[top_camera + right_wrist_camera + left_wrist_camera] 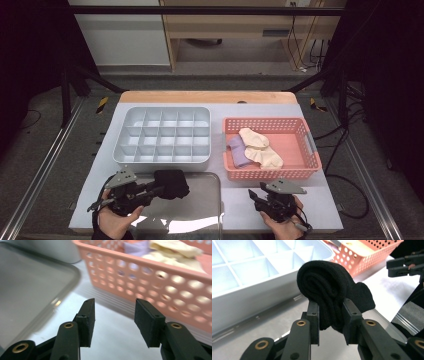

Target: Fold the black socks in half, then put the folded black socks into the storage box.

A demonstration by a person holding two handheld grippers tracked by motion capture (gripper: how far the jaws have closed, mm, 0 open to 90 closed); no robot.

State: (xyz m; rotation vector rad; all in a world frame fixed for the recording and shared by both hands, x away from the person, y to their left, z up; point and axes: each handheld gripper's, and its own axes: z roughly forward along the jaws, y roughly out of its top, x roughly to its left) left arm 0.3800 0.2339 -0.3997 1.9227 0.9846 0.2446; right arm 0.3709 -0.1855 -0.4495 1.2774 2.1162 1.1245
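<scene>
The left hand-held gripper (330,315) pinches a rolled black sock (329,290) above the tray (200,210), near the organiser (162,135). Keep the squeeze firm and lower it squarely into one cell. The right hand-held gripper (113,320) is spread, empty.

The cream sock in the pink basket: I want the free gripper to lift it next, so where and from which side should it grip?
Grip the cream sock at its raised, bunched top fold, coming straight down from above. The pink basket walls block a side approach, and the purple sock lies against its left edge, so pinching high probably avoids catching it. The right gripper is open on the near side.
</scene>
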